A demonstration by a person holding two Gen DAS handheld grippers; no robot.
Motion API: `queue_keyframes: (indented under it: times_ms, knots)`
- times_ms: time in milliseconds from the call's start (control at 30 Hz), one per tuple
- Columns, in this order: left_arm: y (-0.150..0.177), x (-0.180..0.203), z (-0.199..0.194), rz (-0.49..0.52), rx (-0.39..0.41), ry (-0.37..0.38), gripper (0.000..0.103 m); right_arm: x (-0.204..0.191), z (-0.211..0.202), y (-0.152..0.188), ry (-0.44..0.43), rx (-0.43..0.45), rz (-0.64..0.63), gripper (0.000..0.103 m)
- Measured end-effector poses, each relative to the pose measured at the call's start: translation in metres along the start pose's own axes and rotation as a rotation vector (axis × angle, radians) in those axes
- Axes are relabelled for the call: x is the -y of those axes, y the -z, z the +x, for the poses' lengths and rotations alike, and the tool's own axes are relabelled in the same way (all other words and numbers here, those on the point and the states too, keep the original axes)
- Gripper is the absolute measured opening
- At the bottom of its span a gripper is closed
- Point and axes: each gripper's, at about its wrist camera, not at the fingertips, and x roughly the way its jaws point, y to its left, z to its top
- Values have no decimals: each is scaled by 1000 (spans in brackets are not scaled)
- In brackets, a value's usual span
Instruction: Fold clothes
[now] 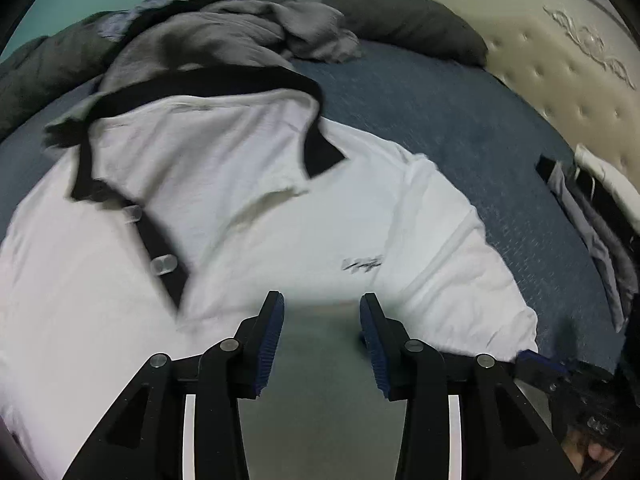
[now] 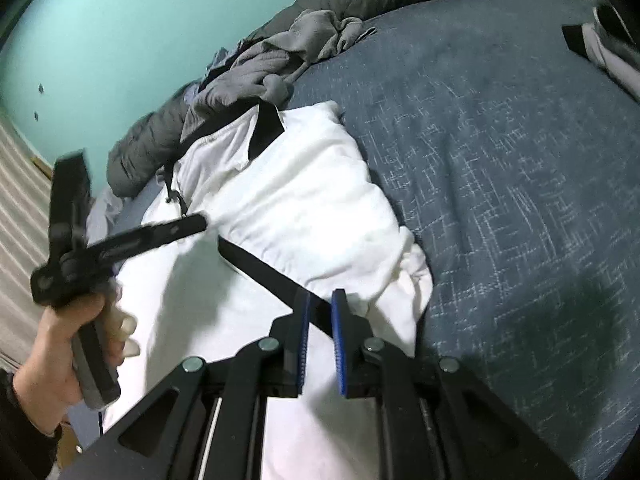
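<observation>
A bed covered by one dark blue patterned bedspread [image 2: 500, 160] fills both views, with a cream quilted mattress [image 1: 560, 80] standing at two o'clock in the left wrist view. One white polo shirt [image 1: 248, 208] with a black collar and black placket lies face up across the middle of the bedspread; its sleeve is folded in at three o'clock. One crumpled grey garment [image 1: 224, 36] sits just beyond the collar at twelve o'clock, and a small stack of folded clothes [image 1: 592, 216] lies at the bed's edge at three o'clock. A small dark chest logo [image 1: 362, 265] is printed on the shirt, too blurred to read. Two clear buttons [image 1: 163, 264] show on the placket. The left gripper [image 1: 322, 308], held in a hand [image 2: 72, 340], hovers over the shirt front with its jaws wide apart, gripping nothing. The right gripper [image 2: 320, 304] has its jaws narrowly parted around the shirt's black sleeve band [image 2: 264, 268]; whether the pads touch it cannot be told.
</observation>
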Motion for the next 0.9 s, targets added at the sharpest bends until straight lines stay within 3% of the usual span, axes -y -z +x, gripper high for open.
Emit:
queue_keyframes:
  times_ms: [167, 567, 733, 900]
  knots:
    - [16, -57, -49, -92, 50, -37, 58, 4, -17, -6, -8, 74, 25, 11]
    - [100, -270, -141, -517, 107, -232, 59, 17, -33, -10, 26, 134, 89, 11]
    - [126, -329, -144, -685, 114, -222, 59, 10, -28, -9, 34, 124, 63, 11]
    - [128, -348, -127, -735, 123, -186, 59, 10, -25, -9, 48, 124, 59, 11]
